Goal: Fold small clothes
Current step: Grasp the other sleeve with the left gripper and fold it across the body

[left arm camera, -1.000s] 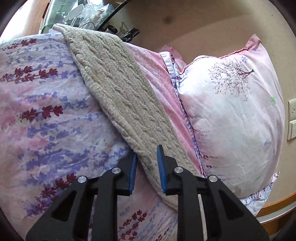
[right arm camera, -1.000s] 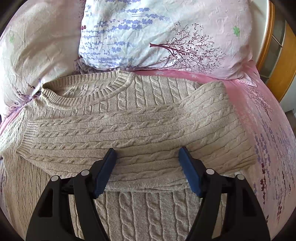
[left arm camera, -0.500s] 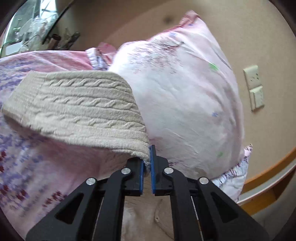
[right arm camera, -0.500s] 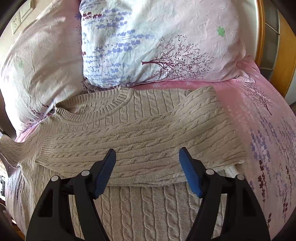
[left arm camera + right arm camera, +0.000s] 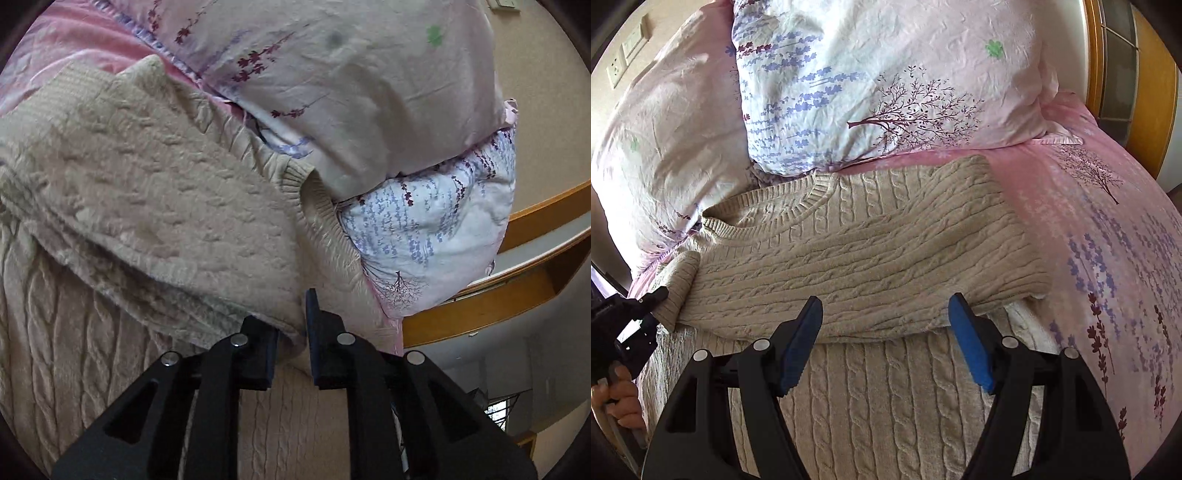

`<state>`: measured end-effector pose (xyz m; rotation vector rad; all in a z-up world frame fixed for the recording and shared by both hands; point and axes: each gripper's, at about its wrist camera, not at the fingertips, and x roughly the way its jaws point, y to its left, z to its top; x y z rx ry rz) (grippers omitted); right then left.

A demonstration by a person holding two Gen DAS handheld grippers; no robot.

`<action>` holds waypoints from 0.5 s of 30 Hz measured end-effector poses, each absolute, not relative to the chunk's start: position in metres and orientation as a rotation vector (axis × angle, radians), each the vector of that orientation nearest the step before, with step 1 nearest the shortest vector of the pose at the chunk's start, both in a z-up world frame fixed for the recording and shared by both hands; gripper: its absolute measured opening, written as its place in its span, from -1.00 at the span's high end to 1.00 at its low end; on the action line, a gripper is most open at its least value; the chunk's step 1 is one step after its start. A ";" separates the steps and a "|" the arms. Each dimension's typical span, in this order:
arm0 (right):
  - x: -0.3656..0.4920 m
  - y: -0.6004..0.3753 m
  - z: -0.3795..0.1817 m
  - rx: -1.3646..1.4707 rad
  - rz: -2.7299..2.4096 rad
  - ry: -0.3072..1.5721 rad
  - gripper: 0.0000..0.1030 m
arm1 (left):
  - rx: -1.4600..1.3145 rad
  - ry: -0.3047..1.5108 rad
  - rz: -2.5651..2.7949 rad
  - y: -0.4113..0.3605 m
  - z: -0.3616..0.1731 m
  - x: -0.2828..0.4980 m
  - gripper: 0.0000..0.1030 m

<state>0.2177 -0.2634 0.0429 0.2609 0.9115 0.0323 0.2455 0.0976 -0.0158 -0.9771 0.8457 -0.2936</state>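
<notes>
On the bed: cream cable-knit sweater (image 5: 871, 258), lying flat across the pink floral bedspread (image 5: 1108, 229), neckline toward the pillows.

Right sleeve: already folded across the chest; it runs sideways over the body, cuff toward the left.

Left sleeve (image 5: 155, 206): a second ago it trailed out over the bedspread; now I have it swung in over the body, its end arriving beside the other sleeve's cuff.

Left gripper (image 5: 291, 332): fingers narrow, pinched on the sleeve's edge fold. The right wrist view shows it at the sweater's left side, with the hand (image 5: 617, 395) that carries it.

Right gripper (image 5: 886, 343): fingers wide apart, holding nothing, hovering over the lower body just short of the folded right sleeve; it has backed off a little since a second ago.

Meaning for the task: both sleeves now sit on the torso, so I judge the sleeve stage nearly finished. The left sleeve needs laying flat and releasing, then the hem can come up.

Risk: thick knit may spring back or bunch when let go.

Surroundings: two floral pillows (image 5: 886, 92) against the neckline; wooden bed frame (image 5: 498, 299) beyond.
</notes>
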 end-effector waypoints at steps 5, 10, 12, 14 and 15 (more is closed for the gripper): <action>0.219 -0.264 0.045 0.267 0.035 0.905 -0.40 | -1.025 0.758 -0.158 0.149 -0.002 0.233 0.14; 0.216 -0.263 0.046 0.263 0.048 0.900 -0.40 | -1.059 0.729 -0.065 0.189 0.001 0.233 0.46; 0.214 -0.266 0.047 0.263 0.046 0.891 -0.40 | -1.036 0.710 -0.071 0.189 0.009 0.237 0.75; 0.211 -0.272 0.050 0.272 0.040 0.877 -0.40 | -0.997 0.680 -0.118 0.176 0.022 0.241 0.81; 0.210 -0.275 0.051 0.282 0.038 0.870 -0.40 | -0.968 0.667 -0.154 0.165 0.030 0.245 0.82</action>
